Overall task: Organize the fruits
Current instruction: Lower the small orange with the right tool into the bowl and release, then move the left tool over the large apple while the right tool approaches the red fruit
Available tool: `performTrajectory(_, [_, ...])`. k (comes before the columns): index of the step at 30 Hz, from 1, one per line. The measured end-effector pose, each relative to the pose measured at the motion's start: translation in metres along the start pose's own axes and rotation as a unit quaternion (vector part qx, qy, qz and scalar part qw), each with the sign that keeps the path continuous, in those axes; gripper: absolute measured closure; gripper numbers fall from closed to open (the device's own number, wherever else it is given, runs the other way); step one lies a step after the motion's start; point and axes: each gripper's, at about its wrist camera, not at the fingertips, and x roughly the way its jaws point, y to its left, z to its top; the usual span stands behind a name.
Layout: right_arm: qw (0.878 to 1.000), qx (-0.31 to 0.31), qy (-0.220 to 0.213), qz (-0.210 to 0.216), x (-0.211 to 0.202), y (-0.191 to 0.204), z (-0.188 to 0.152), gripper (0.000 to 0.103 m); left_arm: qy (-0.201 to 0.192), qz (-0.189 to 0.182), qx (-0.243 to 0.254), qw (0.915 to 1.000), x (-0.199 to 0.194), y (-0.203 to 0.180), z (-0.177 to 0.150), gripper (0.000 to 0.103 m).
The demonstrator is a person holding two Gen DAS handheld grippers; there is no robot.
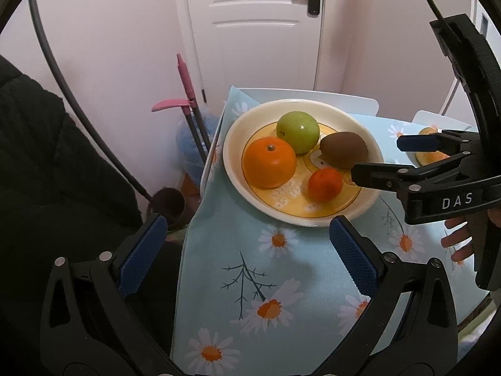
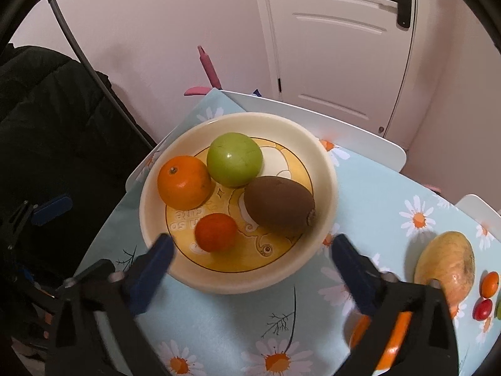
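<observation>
Sitting in the plate [image 2: 325,169] are four fruits: one orange [image 2: 184,181] at 10 o'clock, one green apple [image 2: 235,159] at 12, one kiwi [image 2: 278,202] at 3 and one small tangerine [image 2: 216,232] at 6. Both the right hand-held gripper [image 2: 250,269] and the left hand-held gripper [image 1: 247,250] are spread wide and hold nothing. One mango [image 2: 447,263] and a few small fruits [image 2: 490,283] still wait on the desk [image 2: 225,329], so the job looks about half done.

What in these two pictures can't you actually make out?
- Right wrist view: an orange thing behind the right gripper, mostly hidden by its finger.
- Right wrist view: a green thing beside two small fruits, cut off by the picture's dark rim.
- Both views: the writing on the plate, upside down and partly covered by fruit.
- Left wrist view: the yellowish fruit, mostly behind the right gripper.
</observation>
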Motion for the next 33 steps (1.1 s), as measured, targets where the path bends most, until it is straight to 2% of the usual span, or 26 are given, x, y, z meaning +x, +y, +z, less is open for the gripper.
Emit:
performTrajectory(11, [1.000, 0.008, -0.027, -0.005, -0.048, 0.008, -0.010, 0.000, -0.028, 0.002, 0.009, 0.9996, -0.038, -0.004, 0.008, 0.000])
performTrajectory(18, [0.998, 0.037, -0.039, -0.041, -0.091, 0.002, -0.021, 0.000, -0.046, -0.019, 0.020, 0.9986, -0.060, -0.015, 0.019, 0.000])
performTrajectory(24, [0.993, 0.071, -0.059, -0.077, -0.129, -0.024, -0.039, 0.000, -0.058, -0.039, 0.042, 0.9967, -0.063, -0.042, 0.033, 0.000])
performTrajectory(33, [0.983, 0.104, -0.077, -0.129, -0.178, -0.090, -0.074, 0.000, -0.071, -0.054, 0.050, 0.9947, -0.065, -0.111, 0.052, 0.000])
